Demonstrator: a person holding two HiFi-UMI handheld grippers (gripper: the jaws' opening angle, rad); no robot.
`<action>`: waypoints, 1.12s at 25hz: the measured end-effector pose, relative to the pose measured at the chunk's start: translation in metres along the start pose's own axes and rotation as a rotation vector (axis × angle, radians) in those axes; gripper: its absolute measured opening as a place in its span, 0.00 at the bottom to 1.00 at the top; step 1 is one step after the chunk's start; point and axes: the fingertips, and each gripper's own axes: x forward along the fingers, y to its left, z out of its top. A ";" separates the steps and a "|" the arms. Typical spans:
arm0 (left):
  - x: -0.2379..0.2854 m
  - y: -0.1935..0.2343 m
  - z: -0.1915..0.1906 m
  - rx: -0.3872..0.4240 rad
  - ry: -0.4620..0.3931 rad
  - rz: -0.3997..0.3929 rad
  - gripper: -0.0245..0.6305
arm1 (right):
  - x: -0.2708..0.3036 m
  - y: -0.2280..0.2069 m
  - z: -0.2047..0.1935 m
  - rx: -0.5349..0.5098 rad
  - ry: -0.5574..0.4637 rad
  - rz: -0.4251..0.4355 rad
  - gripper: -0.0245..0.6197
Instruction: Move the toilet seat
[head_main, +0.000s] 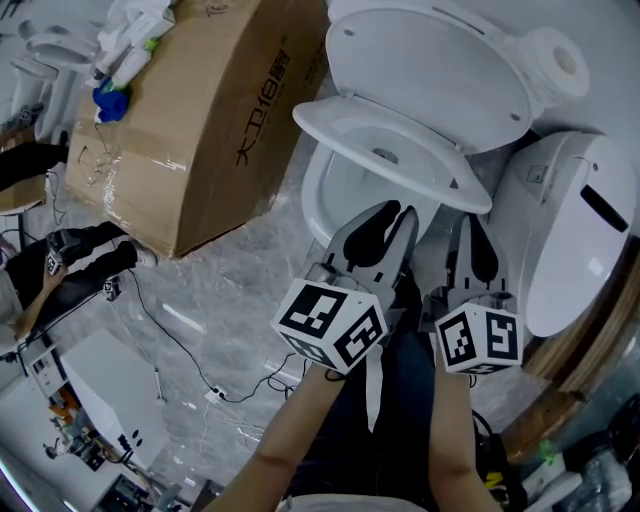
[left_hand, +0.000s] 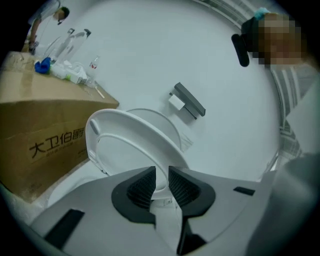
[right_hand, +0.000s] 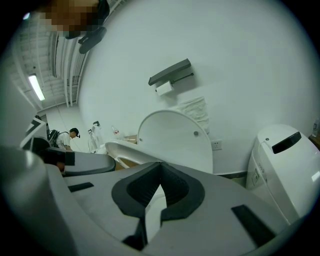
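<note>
The white toilet seat (head_main: 345, 125) is lifted partway off the bowl (head_main: 318, 200), and the lid (head_main: 430, 70) stands up behind it. My left gripper (head_main: 398, 210) is shut on the seat's front rim. In the left gripper view the rim (left_hand: 127, 125) runs down between both pads and fills the gap at the gripper (left_hand: 162, 176). My right gripper (head_main: 471, 220) hovers just right of the bowl, under the seat's right edge. It is shut with nothing in it. In the right gripper view its tips (right_hand: 161, 165) meet below the lid (right_hand: 175, 140) and the seat (right_hand: 122, 150).
A large cardboard box (head_main: 200, 110) with bottles on top stands left of the toilet. A second white unit (head_main: 570, 230) stands close on the right. A paper roll (head_main: 560, 60) rests on the tank. Cables (head_main: 180, 350) trail over the marble floor.
</note>
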 end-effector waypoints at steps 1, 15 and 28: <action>0.001 0.002 0.002 0.048 0.000 0.015 0.17 | 0.001 -0.001 0.001 0.002 -0.003 0.001 0.06; 0.032 -0.015 0.028 0.394 -0.010 0.038 0.08 | 0.014 -0.008 0.021 0.015 -0.040 -0.020 0.06; 0.061 -0.007 0.058 0.482 -0.022 0.030 0.06 | 0.034 -0.015 0.035 0.040 -0.063 -0.022 0.06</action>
